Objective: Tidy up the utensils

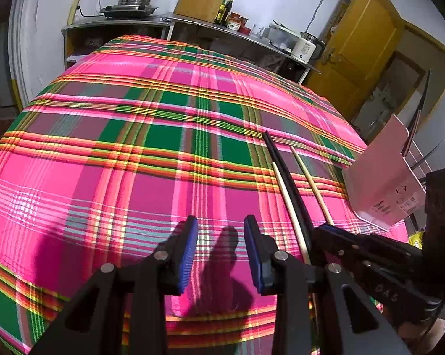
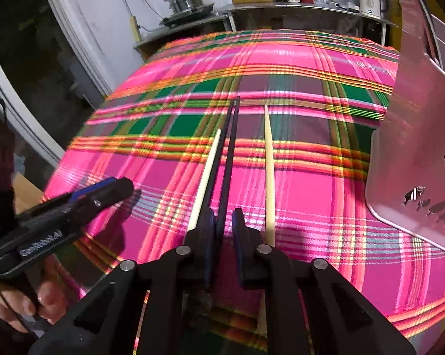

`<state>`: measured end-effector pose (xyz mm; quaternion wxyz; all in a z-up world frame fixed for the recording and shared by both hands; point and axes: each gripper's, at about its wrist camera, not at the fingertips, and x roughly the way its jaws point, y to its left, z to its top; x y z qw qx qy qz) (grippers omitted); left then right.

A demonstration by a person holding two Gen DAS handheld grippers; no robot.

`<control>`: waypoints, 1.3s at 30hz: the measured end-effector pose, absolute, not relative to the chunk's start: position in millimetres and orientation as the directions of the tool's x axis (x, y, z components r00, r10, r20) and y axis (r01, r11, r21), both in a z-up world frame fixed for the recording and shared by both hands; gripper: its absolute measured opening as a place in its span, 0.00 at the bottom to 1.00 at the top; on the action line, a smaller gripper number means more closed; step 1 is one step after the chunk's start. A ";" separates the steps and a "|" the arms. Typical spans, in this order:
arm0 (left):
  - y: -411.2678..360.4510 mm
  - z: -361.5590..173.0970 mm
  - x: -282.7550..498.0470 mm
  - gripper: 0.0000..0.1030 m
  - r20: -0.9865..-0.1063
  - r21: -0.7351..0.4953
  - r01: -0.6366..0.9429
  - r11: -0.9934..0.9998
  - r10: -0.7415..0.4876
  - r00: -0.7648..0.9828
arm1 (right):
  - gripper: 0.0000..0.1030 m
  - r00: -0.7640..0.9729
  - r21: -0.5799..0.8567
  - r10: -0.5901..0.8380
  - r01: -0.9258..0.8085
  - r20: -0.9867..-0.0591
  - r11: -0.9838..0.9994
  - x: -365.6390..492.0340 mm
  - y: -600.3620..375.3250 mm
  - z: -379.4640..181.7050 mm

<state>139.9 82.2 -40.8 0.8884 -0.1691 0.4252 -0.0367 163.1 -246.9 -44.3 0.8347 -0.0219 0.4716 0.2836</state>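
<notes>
Two pale wooden chopsticks (image 2: 269, 171) and a pair of black chopsticks (image 2: 229, 153) lie on the pink plaid tablecloth (image 2: 305, 195). My right gripper (image 2: 224, 222) straddles the black chopsticks with its jaws narrowly apart; I cannot tell if they pinch them. The pale ones lie outside the jaws, one on each side. In the left wrist view the black chopsticks (image 1: 284, 174) and pale chopsticks (image 1: 309, 183) lie to the right of my left gripper (image 1: 221, 230), which is open and empty above the cloth. A pink utensil holder (image 1: 382, 177) with several utensils stands at the right.
The pink holder (image 2: 420, 153) is close on the right of my right gripper. My left gripper (image 2: 104, 192) shows at the left in the right wrist view. A counter (image 1: 193, 20) with a steamer pot, bottles and a kettle runs behind the table. A yellow door (image 1: 364, 47) is at the right.
</notes>
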 end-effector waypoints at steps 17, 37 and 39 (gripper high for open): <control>100.8 -28.0 127.0 0.33 -0.729 -0.351 -0.121 0.929 -0.190 0.657 | 0.06 0.359 0.243 0.487 -0.547 -0.796 0.801 134.4 -226.4 -44.3; 52.2 -43.9 218.7 0.40 -0.744 -0.324 0.101 0.941 -0.319 0.587 | 0.06 0.368 0.286 0.478 -0.468 -0.798 0.836 148.0 -263.7 -43.0; 53.1 -43.6 213.5 0.40 -0.738 -0.338 0.112 0.934 -0.337 0.585 | 0.06 0.376 0.281 0.473 -0.463 -0.797 0.840 150.0 -264.0 -42.7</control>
